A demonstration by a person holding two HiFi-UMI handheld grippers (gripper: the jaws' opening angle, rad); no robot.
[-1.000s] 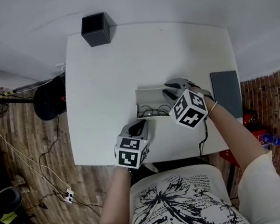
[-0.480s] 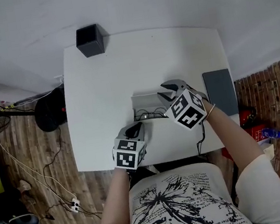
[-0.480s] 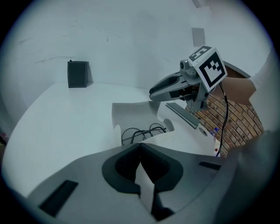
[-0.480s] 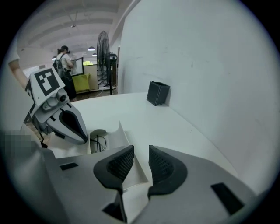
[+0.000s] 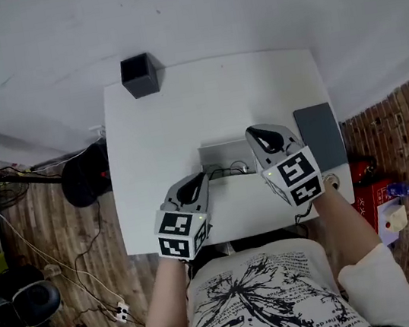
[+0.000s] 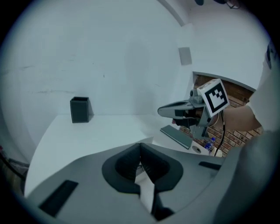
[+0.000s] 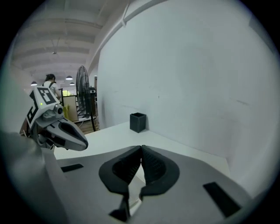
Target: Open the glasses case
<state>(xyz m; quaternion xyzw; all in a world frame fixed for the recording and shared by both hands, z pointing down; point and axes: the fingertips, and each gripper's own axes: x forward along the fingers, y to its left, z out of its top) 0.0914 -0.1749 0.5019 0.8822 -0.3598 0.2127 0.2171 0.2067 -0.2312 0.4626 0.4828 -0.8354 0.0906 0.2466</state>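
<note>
Glasses case [image 5: 226, 154] lying open near table's [image 5: 180, 109] front edge, job seemingly done; left gripper [image 5: 191, 188], right gripper [image 5: 265, 138] alongside, jaws together, empty.

White wall [image 5: 187, 7], plank floor [image 5: 86, 243] (brick [image 5: 406, 127] rightward)

1 black box [image 5: 138, 75] and perhaps a grey notebook [image 5: 321, 136] on the white table [image 5: 155, 143].

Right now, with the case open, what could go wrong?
1. The glasses lie uncovered in the open case; the left gripper and the right gripper, its jaws just closed on nothing, hang close by, so a dip might knock them.
2. The dark slab at the table edge beside the right gripper might get pushed off.
</note>
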